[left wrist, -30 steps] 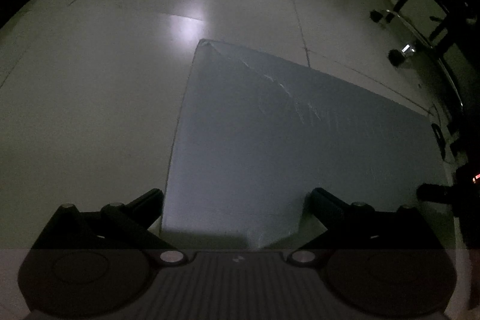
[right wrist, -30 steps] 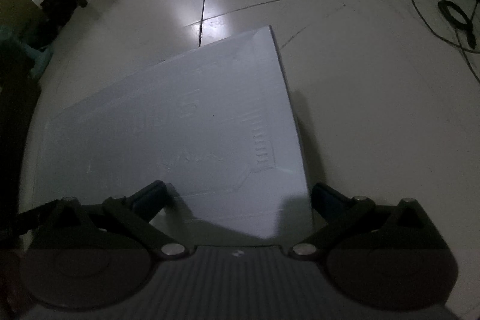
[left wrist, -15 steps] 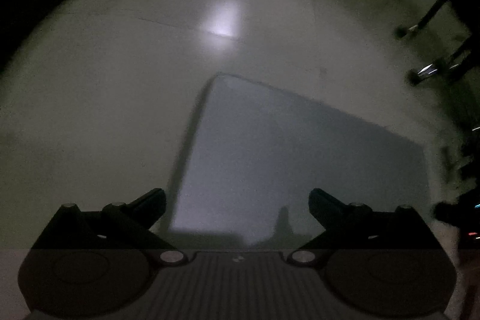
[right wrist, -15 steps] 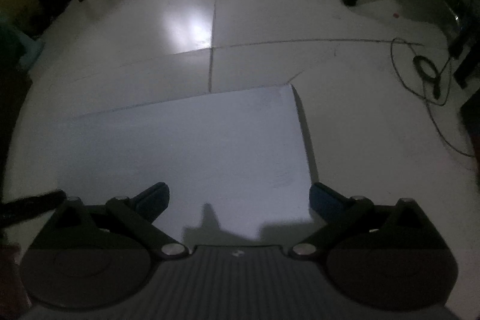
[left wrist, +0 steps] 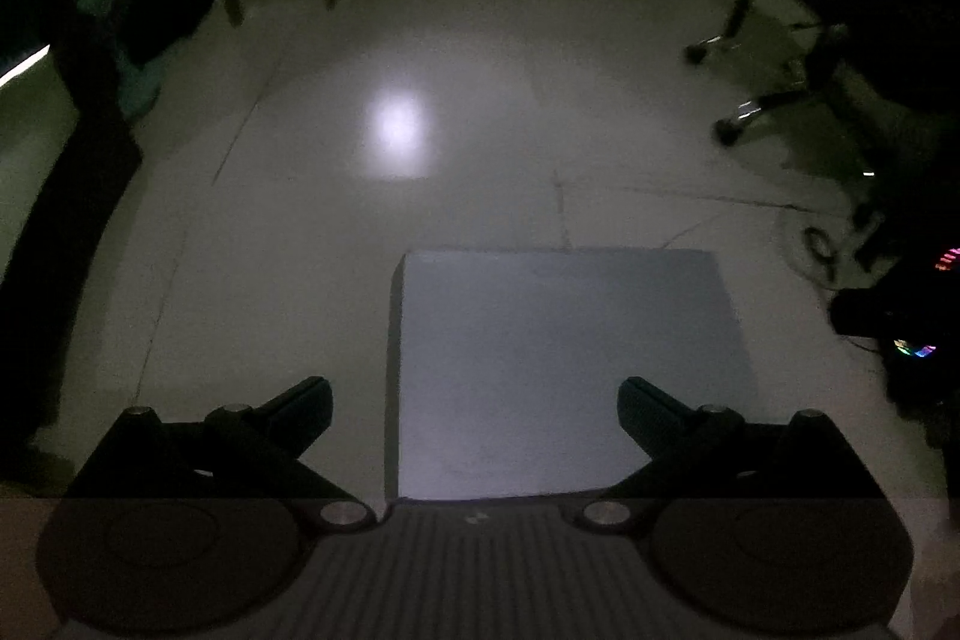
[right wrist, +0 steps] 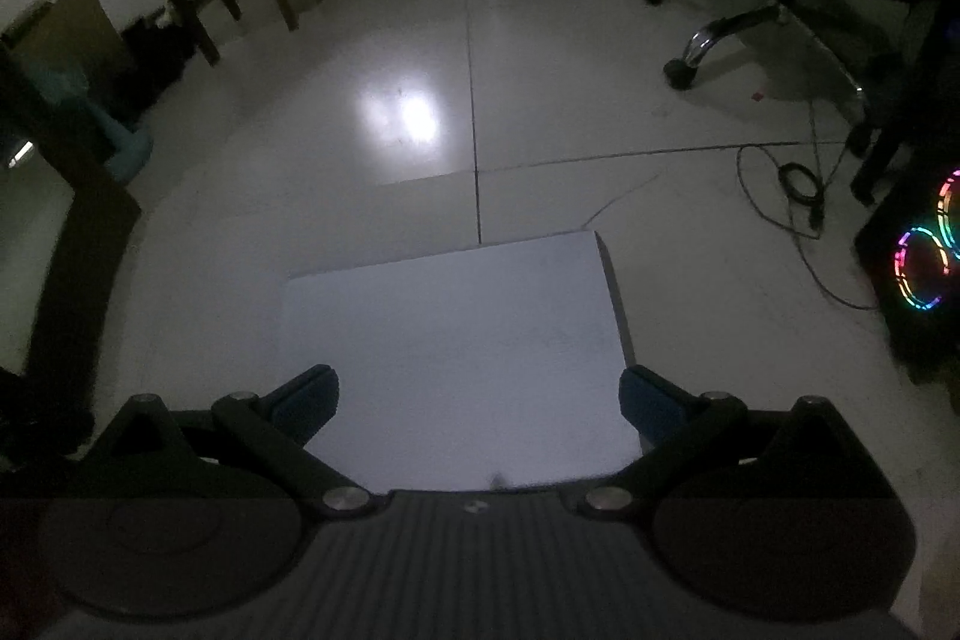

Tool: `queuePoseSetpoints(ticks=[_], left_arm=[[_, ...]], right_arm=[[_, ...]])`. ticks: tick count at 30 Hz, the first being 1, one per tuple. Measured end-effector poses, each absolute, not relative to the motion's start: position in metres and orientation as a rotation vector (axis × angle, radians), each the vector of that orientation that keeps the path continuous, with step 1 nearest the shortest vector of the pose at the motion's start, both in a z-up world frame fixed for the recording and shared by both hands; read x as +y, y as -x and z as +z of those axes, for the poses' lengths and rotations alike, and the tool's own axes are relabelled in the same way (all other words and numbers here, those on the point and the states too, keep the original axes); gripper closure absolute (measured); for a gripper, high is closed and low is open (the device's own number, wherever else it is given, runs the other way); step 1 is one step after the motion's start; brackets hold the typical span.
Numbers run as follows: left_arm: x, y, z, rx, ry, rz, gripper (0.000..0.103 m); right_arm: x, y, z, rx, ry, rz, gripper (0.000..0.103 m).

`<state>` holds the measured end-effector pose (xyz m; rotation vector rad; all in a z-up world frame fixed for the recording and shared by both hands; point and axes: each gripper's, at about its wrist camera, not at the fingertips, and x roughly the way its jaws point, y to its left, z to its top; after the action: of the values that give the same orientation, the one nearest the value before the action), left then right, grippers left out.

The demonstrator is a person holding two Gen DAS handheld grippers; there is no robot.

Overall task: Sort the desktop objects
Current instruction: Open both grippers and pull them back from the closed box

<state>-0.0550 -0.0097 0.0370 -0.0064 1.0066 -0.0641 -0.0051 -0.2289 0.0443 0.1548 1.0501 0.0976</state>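
While both spread wide, each gripper (left wrist: 474, 400) (right wrist: 477, 394) faces the pale sheet (right wrist: 456, 340).

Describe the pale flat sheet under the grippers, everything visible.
The pale sheet is a flat, rectangular, light grey-blue panel, matte, perhaps a mat or board; the material is unclear in the dim light. It lies flat, with tiled floor showing beyond its far and side edges, and nothing rests on it. No print or creases can be made out in either wrist view. The right gripper and left gripper are both open above its near part, and neither visibly touches it.
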Motion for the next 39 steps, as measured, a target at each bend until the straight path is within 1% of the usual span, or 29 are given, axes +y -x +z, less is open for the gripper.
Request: queuePoseSetpoints(ticks=[5, 8, 14, 19, 25, 31, 39], left_arm=[[-0.017, 0.073, 0.068, 1.009, 0.031, -0.04, 0.0], [-0.018, 0.102, 0.08, 0.99, 0.05, -0.048, 0.0], [-0.02, 0.147, 0.079, 1.042, 0.046, -0.035, 0.0], [-0.027, 0.141, 0.064, 1.09, 0.059, -0.023, 0.0], [-0.037, 0.138, 0.061, 1.049, 0.017, -0.011, 0.0], [-0.037, 0.139, 0.055, 1.037, -0.016, -0.002, 0.0], [-0.038, 0.135, 0.056, 1.009, -0.08, -0.009, 0.0]], right_arm=[[-0.23, 0.047, 0.072, 1.044, -0.151, 0.112, 0.0], [-0.229, 0.077, 0.081, 1.036, -0.109, 0.111, 0.0], [-0.239, 0.12, 0.088, 1.055, -0.105, 0.088, 0.0], [-0.239, 0.113, 0.077, 1.035, -0.072, 0.099, 0.0], [-0.239, 0.099, 0.063, 1.081, -0.052, 0.136, 0.0], [-0.241, 0.094, 0.066, 1.055, -0.025, 0.154, 0.0], [-0.241, 0.096, 0.06, 1.066, 0.016, 0.149, 0.0]])
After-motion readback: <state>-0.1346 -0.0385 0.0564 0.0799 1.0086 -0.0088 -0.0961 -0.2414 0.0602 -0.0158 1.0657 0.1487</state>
